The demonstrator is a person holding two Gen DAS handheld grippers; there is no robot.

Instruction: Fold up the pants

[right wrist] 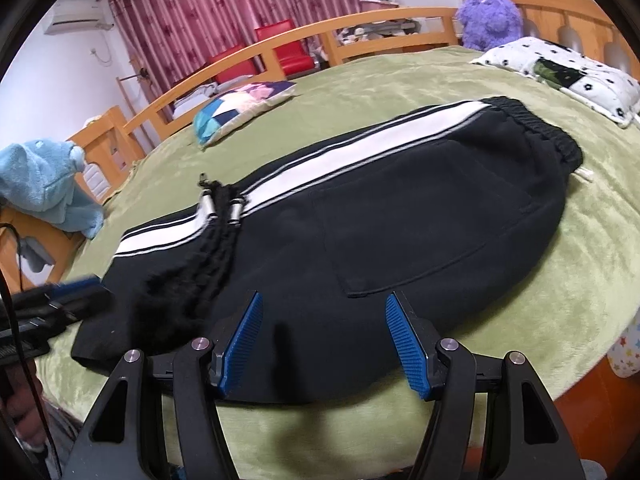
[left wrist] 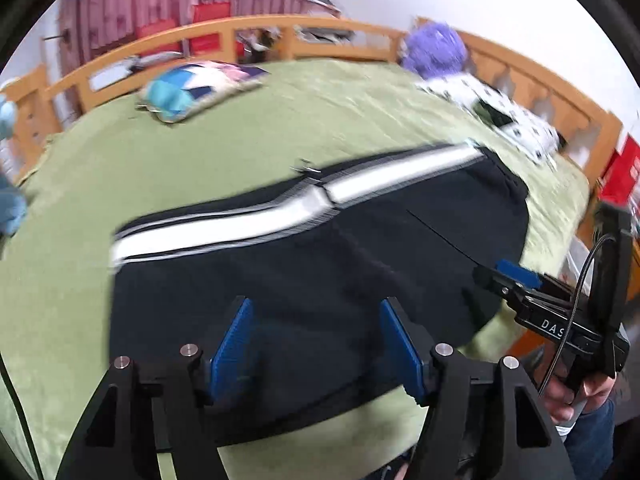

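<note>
Black track pants (right wrist: 360, 216) lie folded on green bed (right wrist: 440, 80), frame centre. Left gripper (left wrist: 316, 344) and right gripper (right wrist: 324, 340) both spread, empty. Fabric likely soft, limp; best pinch at cuff end or waistband (right wrist: 536, 128).

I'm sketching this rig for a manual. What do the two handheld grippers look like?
Both the left gripper and right gripper have black angular frames with silver bolts and ribbed blue pads on their fingers. The right one bears white "DAS" lettering and a thin looping cable.
</note>
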